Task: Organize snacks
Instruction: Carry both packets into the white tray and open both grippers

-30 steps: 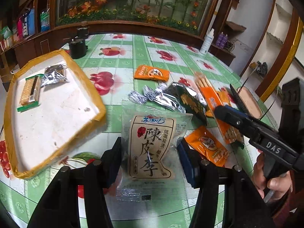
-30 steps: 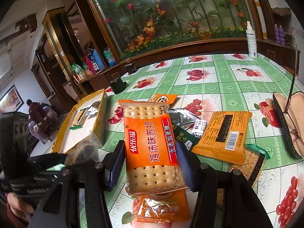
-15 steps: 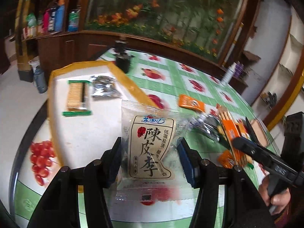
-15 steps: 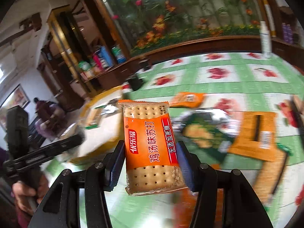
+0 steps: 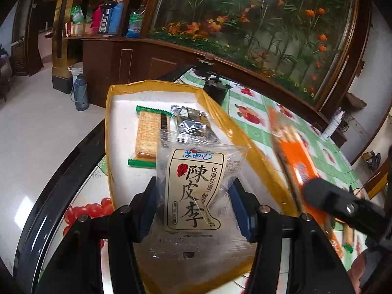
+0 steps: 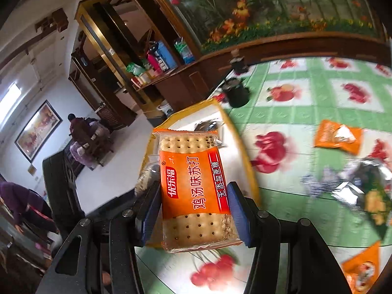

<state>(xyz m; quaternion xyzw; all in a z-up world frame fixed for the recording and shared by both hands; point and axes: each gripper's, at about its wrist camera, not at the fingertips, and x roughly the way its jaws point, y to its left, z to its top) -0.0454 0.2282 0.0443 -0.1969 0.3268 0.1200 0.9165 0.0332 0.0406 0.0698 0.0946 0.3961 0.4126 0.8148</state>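
Snacks are carried two at a time toward the tray (image 5: 109, 147). Left gripper (image 5: 193, 203) pinches a clear plum packet (image 5: 196, 183) above the tray floor, positioned for release beside the green cracker pack (image 5: 147, 132) and foil packet (image 5: 191, 125). Right gripper (image 6: 193, 210) clamps an orange cracker pack (image 6: 193, 186) near the tray's edge, presumably queued next.

I am looking into a family living room: ahead of my claws runs a long planted glass tank (image 5: 257, 19) in dark wood, a framed painting (image 6: 36, 129) hangs far left, a thermos flask (image 5: 79, 93) stands on the tiled floor, and a fruit-print oilcloth (image 6: 306, 103) covers the tabletop.
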